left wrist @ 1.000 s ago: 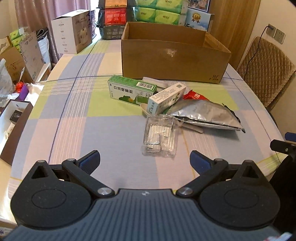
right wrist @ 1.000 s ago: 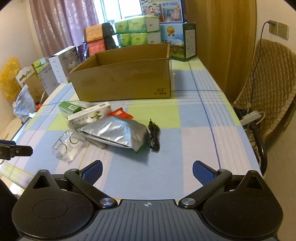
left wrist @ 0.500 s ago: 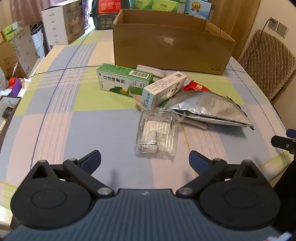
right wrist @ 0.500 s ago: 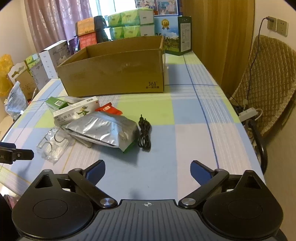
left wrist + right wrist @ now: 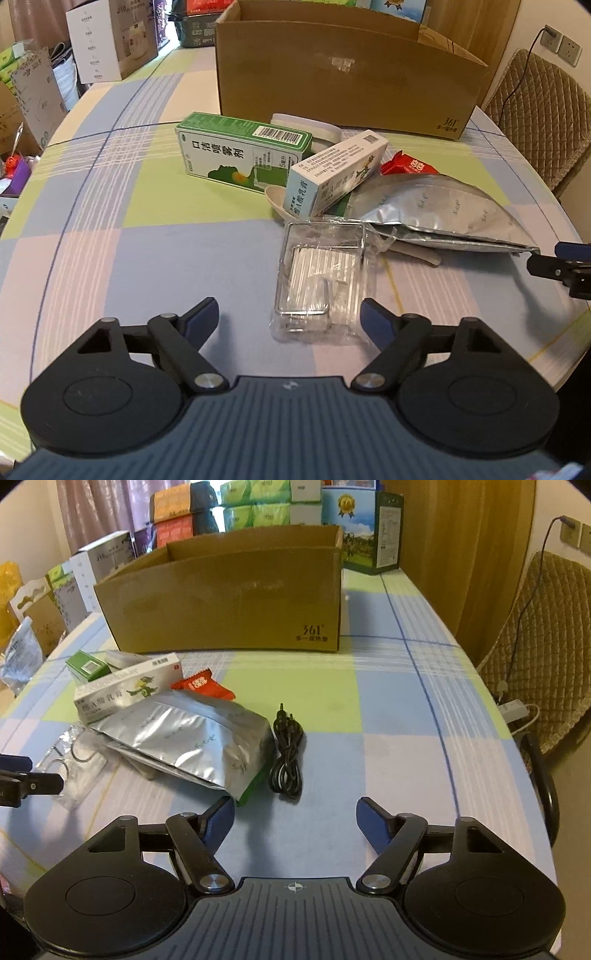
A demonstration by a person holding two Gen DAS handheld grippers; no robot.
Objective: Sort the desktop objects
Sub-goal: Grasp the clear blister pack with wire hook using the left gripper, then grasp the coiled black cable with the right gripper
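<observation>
Both grippers closer to clutter than before. Left gripper (image 5: 288,317) jaws spread, empty, over clear plastic packet (image 5: 321,284) on worktop (image 5: 110,206). Right gripper (image 5: 295,819) jaws spread near black cable (image 5: 286,753).

In the left wrist view, the left half of the checked pastel worktop (image 5: 110,229) lies bare and open. A clear plastic packet holding a wire frame (image 5: 321,280) sits centre frame, just ahead of the wide-spread left gripper (image 5: 288,314). Beyond it, a green carton (image 5: 236,155), a white-and-blue box (image 5: 336,173) and a silver foil pouch (image 5: 436,206) crowd together. The big brown cardboard box (image 5: 343,74) walls off the top. In the right view, a coiled black cable (image 5: 286,753) lies mid-frame; the right side is free.
</observation>
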